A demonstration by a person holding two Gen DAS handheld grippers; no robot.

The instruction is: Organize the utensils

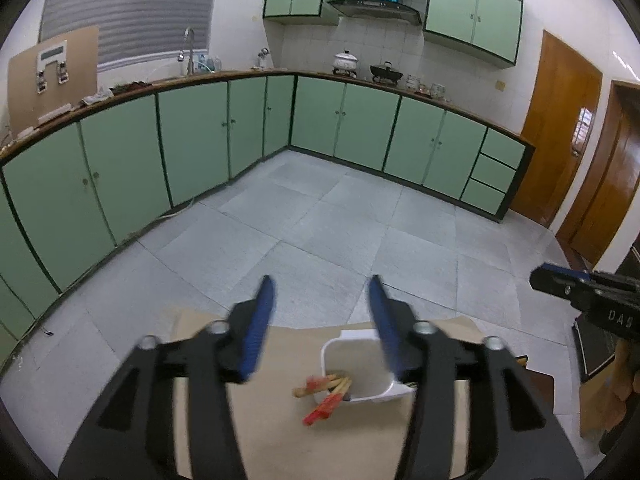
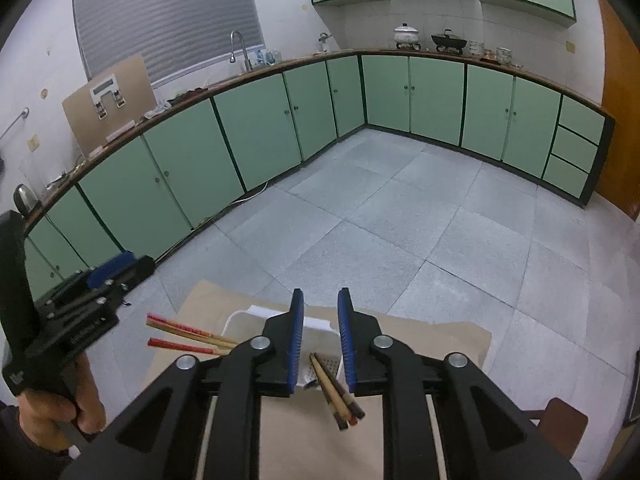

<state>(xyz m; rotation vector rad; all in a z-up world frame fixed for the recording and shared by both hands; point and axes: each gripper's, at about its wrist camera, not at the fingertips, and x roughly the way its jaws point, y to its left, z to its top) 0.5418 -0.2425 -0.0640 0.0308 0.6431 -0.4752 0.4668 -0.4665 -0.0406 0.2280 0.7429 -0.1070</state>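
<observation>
Inside white basket (image 2: 256, 322), red-tipped wooden chopsticks (image 2: 188, 334) lean out

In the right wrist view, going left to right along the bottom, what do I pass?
Left gripper → red-tipped chopsticks → white basket → right gripper, with dark-tipped chopsticks below its open jaws.

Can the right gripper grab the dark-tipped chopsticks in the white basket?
Probably yes. The right gripper is open and the dark-tipped chopsticks lean out of the white basket right below its fingers, with nothing in between.
</observation>
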